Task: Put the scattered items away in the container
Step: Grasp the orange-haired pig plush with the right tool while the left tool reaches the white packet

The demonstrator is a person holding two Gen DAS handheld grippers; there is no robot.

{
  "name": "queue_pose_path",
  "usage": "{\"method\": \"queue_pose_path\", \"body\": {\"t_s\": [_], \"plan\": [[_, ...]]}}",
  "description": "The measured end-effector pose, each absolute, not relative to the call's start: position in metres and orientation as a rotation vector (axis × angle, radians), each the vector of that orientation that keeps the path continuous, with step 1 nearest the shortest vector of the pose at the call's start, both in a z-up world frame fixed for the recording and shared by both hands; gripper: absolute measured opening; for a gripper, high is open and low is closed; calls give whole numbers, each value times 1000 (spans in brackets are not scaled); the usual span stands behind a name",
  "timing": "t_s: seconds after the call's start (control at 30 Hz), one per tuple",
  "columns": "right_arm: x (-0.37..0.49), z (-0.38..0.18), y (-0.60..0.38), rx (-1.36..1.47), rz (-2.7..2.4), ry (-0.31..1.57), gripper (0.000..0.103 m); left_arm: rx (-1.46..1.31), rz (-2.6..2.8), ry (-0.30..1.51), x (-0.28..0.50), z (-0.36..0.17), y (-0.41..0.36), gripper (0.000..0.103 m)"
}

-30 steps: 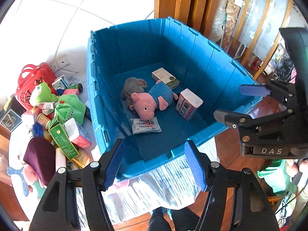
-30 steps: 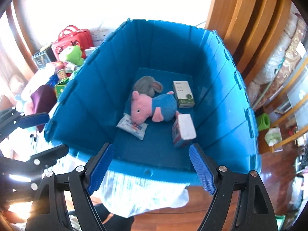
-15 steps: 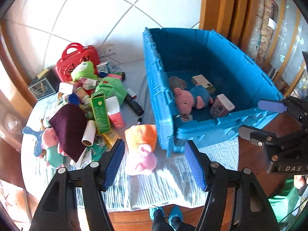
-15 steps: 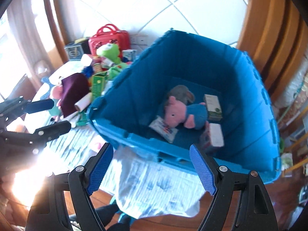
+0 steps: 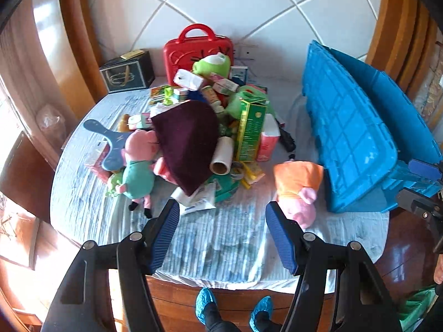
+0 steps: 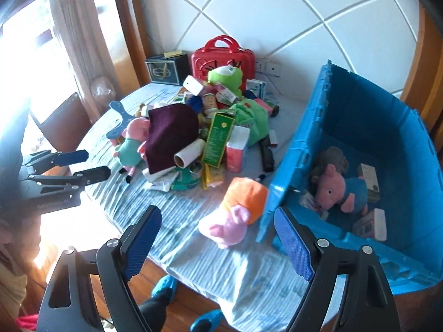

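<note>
Cloth-covered table [image 5: 221,238] with toy pile [image 5: 199,127] beside blue container [image 6: 387,144]; left gripper [image 5: 221,232] spread, empty; right gripper [image 6: 218,238] opening, empty.

Orange pig plush [image 5: 297,185] lies beside blue crate [image 5: 351,138].

Place: I read this as a room in a home, likely a dining or living room.
Table: round table [image 5: 83,221] under a pale blue-white cloth, wooden edge showing.
Clutter: I see plush toys [image 5: 138,166], a red toy case [image 5: 198,55] and small household boxes [image 5: 250,130] heaped together.
Storage: a blue plastic crate [image 6: 373,127] with more plush toys inside.
Surroundings: white quilted wall panel [image 6: 277,13], wood trim, wall sockets [image 6: 272,69], a curtained window [image 6: 69,41], polished wood floor.
</note>
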State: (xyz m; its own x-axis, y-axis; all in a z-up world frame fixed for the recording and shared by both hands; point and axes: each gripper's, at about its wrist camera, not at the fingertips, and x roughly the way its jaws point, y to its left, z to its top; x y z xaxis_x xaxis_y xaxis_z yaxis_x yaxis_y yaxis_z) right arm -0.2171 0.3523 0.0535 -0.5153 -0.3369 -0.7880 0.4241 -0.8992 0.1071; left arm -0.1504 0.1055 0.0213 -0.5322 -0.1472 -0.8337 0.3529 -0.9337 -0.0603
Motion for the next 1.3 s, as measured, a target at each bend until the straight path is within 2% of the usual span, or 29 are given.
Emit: {"method": "queue_pose_path", "body": {"t_s": [0.23, 0.43, 0.53, 0.73, 1.03, 1.3], "plan": [[-242, 21, 281, 1271, -2458, 57, 84, 1245, -2492, 242, -120, -3, 1, 64], [-256, -19, 252, 1366, -2571, -20, 84, 1203, -2535, 202, -113, -37, -43, 64], [-261, -43, 250, 1428, -2629, -37, 84, 1196, -2562, 186, -118, -59, -44, 64], [-265, -99, 256, 1559, -2701, -92, 84, 1291, -2647, 295, -146, -106, -18, 64], [-276, -159, 276, 1624, -2762, -162, 84, 1467, -2647, 224, -189, -176, 29, 64], [-282, -195, 280, 1609, -2801, -162, 84, 1526, -2680, 242, -218, -221, 57, 64]]}}
